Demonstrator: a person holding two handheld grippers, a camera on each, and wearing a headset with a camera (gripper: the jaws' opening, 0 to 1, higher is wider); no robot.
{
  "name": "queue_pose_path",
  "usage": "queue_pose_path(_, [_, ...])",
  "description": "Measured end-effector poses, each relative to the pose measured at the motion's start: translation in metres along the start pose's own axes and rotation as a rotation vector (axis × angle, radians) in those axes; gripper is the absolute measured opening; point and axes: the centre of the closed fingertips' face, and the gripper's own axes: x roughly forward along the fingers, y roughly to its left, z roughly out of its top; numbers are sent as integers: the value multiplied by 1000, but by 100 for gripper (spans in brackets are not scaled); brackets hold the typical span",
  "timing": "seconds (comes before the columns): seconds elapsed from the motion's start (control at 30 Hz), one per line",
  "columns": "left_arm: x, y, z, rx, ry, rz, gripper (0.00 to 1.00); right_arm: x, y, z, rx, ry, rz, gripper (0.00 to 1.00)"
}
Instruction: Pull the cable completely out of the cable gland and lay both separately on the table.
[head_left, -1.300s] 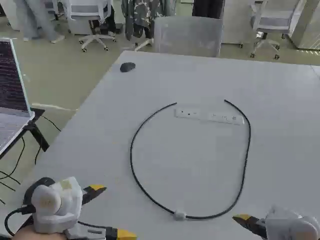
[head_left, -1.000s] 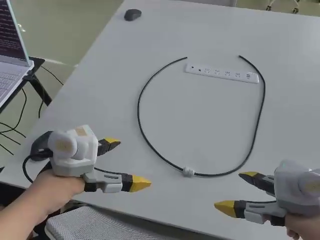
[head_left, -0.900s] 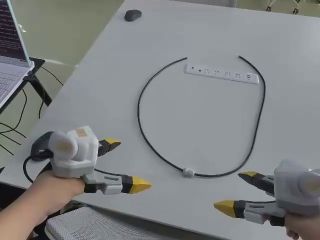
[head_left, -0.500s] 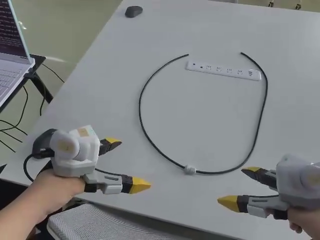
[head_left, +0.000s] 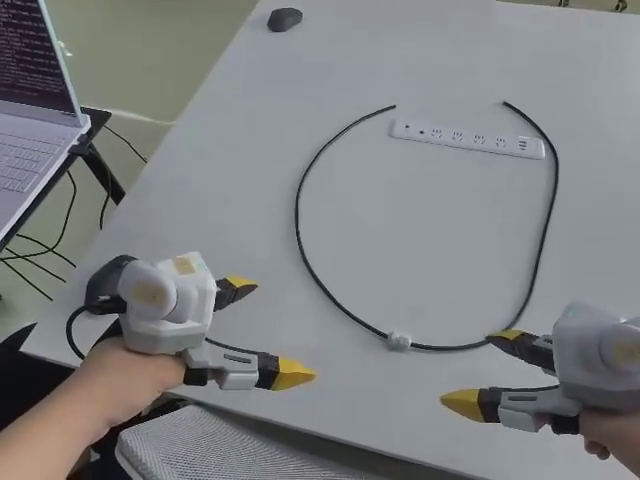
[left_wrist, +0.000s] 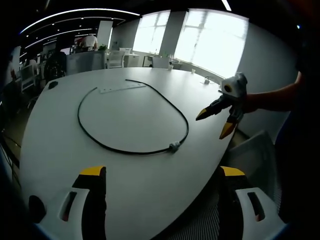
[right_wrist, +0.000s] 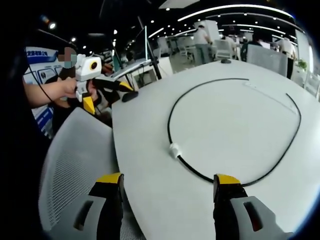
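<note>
My left gripper (head_left: 272, 330) is at the near-left edge of the table (head_left: 430, 250), jaws spread wide w/ nothing between them. My right gripper (head_left: 480, 370) is at the near-right edge, also spread and empty. The cable (head_left: 298, 225) lies on the table in a big open loop, both ends near the strip (head_left: 470, 140) on the far side. The gland (head_left: 399, 340) sits on the cable at the near part of the loop, btw. the two grippers and closer to the right one. The cable seems to pass through it, but it is too small to be sure. Both grippers are apart from cable and gland. A mouse (head_left: 285, 18) lies at the far-left corner, and a laptop (head_left: 30, 120) stands left of the table.
</note>
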Motion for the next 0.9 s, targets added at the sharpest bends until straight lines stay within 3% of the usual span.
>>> queue_pose_path(0.33, [-1,1,2,10,-3,1,93,10,-4,12,-36,14,10,73])
queue_pose_path(0.73, [1,10,-3,25,13,-2,92,29,-10,22,-130,86,22,69])
queue_pose_path(0.9, [6,8,-4,23,17,-11,92,37,-11,20,-167,124,34,64])
